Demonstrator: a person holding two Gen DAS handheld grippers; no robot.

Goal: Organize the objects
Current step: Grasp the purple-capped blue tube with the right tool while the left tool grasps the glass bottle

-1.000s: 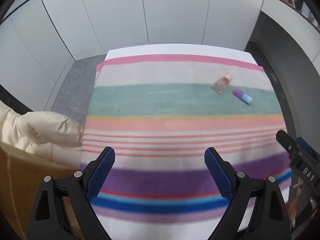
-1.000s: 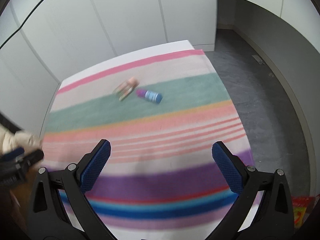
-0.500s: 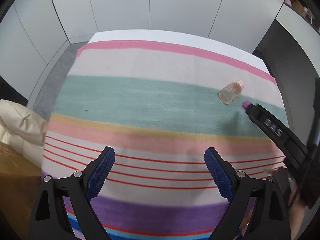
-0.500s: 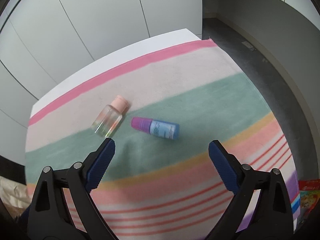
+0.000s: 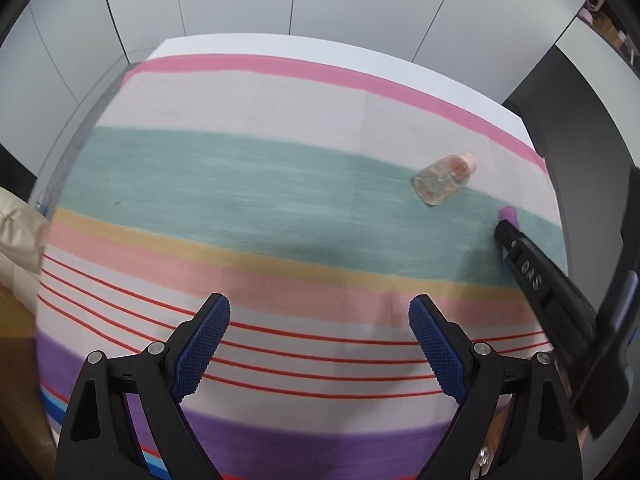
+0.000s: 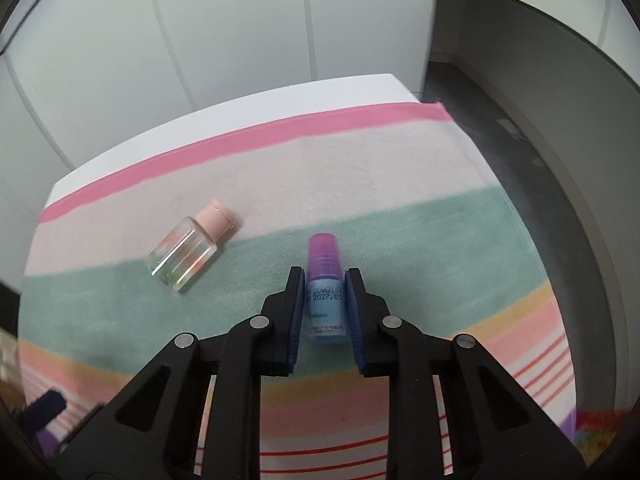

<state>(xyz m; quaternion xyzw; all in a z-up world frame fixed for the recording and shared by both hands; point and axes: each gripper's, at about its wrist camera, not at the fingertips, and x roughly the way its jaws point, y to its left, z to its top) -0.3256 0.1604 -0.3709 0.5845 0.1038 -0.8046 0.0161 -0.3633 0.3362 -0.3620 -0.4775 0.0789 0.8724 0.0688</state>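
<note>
A small blue bottle with a purple cap [image 6: 325, 304] lies on the teal stripe of the cloth. My right gripper [image 6: 325, 276] is closing on it, its blue pads pressed against both sides of the body. To its left lies a clear bottle with a pink cap [image 6: 186, 252], on its side and untouched. In the left wrist view the clear bottle [image 5: 442, 180] sits at the far right, with the purple cap [image 5: 508, 214] poking out past the right gripper's black finger [image 5: 536, 276]. My left gripper [image 5: 320, 344] hangs open over the red-lined stripes, holding nothing.
A striped cloth [image 5: 240, 184] covers the white table [image 6: 248, 112]. White wall panels stand behind it. Dark floor [image 6: 560, 160] lies past the right edge. Something cream and padded [image 5: 16, 232] sits off the left edge.
The right gripper came forward and down to the blue bottle and shut on it; the bottle now lies lengthwise between the pads. The left gripper sank closer to the cloth, still open.
</note>
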